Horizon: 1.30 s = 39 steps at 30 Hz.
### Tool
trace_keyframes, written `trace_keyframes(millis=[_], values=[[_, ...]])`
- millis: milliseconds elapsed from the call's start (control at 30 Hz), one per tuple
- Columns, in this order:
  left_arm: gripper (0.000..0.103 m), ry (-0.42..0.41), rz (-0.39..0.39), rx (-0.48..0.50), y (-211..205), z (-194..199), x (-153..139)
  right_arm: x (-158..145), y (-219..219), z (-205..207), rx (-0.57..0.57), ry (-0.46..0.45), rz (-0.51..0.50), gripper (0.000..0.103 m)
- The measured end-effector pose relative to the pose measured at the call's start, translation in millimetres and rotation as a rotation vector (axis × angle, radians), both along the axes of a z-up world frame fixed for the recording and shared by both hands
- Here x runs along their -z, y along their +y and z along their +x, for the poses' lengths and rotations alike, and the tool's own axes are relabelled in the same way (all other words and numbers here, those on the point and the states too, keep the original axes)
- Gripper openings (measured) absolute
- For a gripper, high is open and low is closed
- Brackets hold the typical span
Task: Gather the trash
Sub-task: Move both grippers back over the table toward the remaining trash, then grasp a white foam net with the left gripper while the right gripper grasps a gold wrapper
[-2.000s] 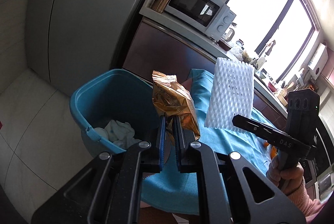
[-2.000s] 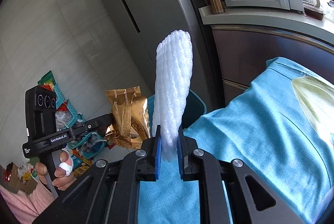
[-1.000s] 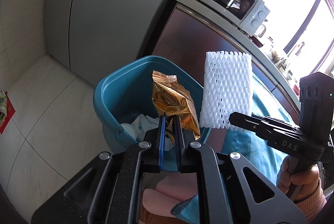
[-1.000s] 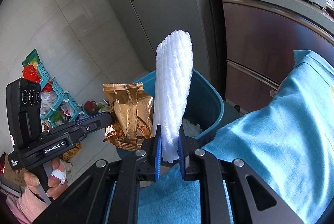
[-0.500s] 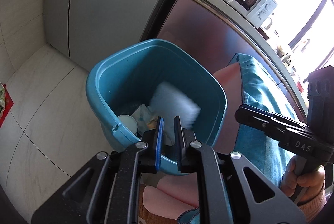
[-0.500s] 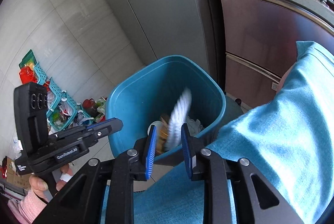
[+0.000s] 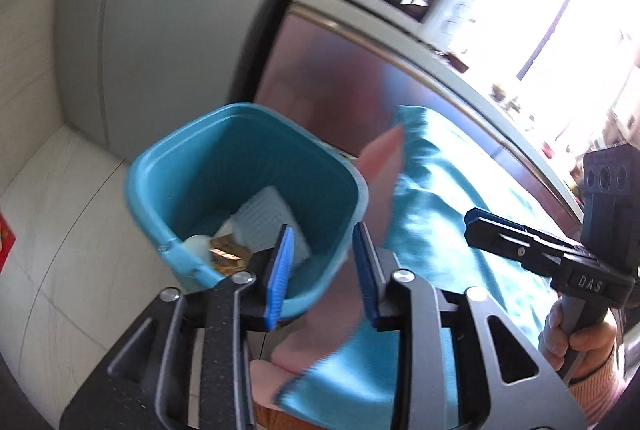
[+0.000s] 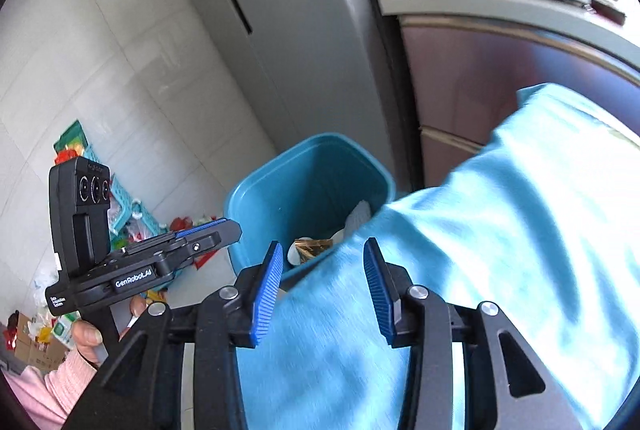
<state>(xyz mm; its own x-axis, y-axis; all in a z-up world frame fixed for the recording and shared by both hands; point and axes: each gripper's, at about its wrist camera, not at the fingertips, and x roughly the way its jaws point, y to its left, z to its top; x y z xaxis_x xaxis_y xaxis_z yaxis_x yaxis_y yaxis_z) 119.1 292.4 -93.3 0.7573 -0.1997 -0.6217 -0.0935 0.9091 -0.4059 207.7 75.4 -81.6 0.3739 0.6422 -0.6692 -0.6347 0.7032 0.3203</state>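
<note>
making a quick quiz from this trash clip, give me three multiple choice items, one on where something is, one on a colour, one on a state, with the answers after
1. Where is the gold snack wrapper?
A. on the floor tiles
B. inside the bin
C. on the microwave

2. What colour is the bin?
A. red
B. white
C. teal blue

3. What is between the pads of the left gripper?
A. nothing
B. the white foam net
C. a cup

Answers:
1 B, the wrapper lies at the bottom of the bin beside the white foam net.
2 C, its rim and walls are teal blue in both views.
3 A, the jaws are opening with only empty space between them; the right gripper is empty too.
</note>
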Motion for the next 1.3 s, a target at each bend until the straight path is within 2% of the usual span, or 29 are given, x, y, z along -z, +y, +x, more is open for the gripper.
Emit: trace_keyframes(millis=[167,333,600,867,1067,1300], values=[[0.041,-0.053,0.037,0.119,-49,-1,-17,-18,-51,-20,0.075,-0.055,0.037,0.045],[0.041,-0.085,0.057,0.256,-106,2,-28,-26,-109,-40,0.176,-0.076,0.057,0.046],[0.041,-0.091,0.080,0.443,-199,17,-32,-35,-208,-72,0.417,-0.143,0.014,0.051],[0.042,-0.090,0.134,0.604,-294,38,-36,-29,-294,-72,0.643,-0.165,-0.049,0.059],[0.047,-0.089,0.176,0.702,-356,57,-36,-17,-324,-72,0.693,-0.148,-0.113,0.065],[0.051,-0.064,0.234,0.733,-402,81,-29,-5,-324,-68,0.672,-0.153,-0.197,0.065]])
